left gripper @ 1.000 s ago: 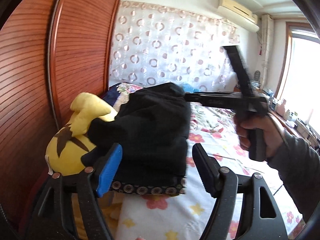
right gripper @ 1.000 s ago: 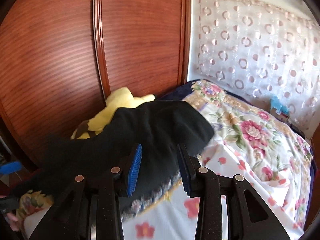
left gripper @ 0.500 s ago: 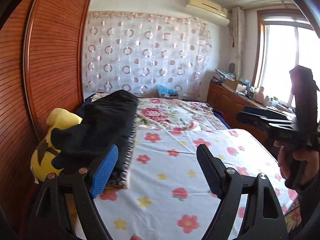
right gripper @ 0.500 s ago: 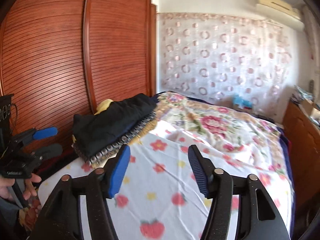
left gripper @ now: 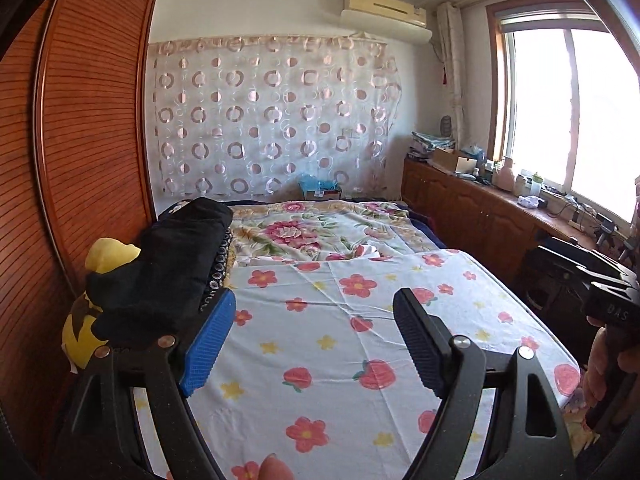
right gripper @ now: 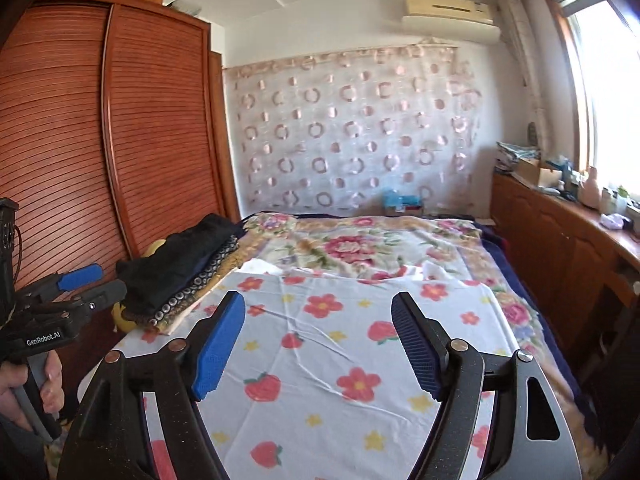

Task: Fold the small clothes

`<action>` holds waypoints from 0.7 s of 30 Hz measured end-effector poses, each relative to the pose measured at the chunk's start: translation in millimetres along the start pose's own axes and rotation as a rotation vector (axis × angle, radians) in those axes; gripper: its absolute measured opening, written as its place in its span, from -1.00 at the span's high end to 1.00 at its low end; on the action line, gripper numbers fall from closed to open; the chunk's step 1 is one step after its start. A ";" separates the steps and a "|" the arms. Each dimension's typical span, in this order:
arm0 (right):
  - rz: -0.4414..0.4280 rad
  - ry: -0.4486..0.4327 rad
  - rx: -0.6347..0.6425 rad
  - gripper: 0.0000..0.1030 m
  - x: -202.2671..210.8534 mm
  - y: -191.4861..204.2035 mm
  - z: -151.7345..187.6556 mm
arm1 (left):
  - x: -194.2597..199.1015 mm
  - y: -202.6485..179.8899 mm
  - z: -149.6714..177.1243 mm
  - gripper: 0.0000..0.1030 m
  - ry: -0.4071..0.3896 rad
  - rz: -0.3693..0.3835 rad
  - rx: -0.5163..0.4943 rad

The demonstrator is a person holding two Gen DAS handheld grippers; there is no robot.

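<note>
Left wrist view: left gripper held above the near part of the bed, jaws spread wide, nothing between them. Flowered sheet lies flat and bare under it. Black clothes sit in a folded stack at the bed's left edge, by the wardrobe, on top of a patterned fabric edge with ring print and resting partly against a yellow plush toy. Right gripper's body shows at the right edge of this view, fingers hidden. Right wrist view: right gripper likewise above the sheet, jaws wide apart and empty. Same black stack at the left edge, layers squared and lying quiet; left gripper visible low left, near the stack but apart from it. Judgement: this garment looks folded and put aside. No unfolded item shows on the sheet in either view, so what is left cannot be told; either another piece comes from out of view, or the job is finished.
</note>
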State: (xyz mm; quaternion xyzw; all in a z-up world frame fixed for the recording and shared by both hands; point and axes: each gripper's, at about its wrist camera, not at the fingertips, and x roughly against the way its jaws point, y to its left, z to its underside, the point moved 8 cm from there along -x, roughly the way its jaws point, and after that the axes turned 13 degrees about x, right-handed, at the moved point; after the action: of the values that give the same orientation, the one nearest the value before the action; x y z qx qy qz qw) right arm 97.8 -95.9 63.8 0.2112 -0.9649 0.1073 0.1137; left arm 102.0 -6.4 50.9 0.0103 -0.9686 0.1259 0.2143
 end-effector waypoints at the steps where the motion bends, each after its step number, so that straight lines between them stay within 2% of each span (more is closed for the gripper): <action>1: 0.013 -0.004 -0.008 -0.50 4.4 1.9 1.3 | 1.5 -3.5 1.9 -0.58 -0.001 0.005 -0.002; 10: 0.082 -0.001 -0.025 -0.50 13.7 19.1 12.9 | 12.1 -12.0 -5.6 -0.58 -0.061 -0.040 -0.007; 21: 0.084 0.000 -0.036 -0.50 0.2 42.5 9.3 | 10.5 -11.2 -3.7 -0.58 -0.060 -0.050 -0.015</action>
State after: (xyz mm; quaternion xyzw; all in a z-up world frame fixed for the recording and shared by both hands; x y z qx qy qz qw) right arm 77.6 -60.6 48.2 0.1685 -0.9747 0.0948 0.1126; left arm 94.8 -16.0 61.2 0.0366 -0.9749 0.1127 0.1885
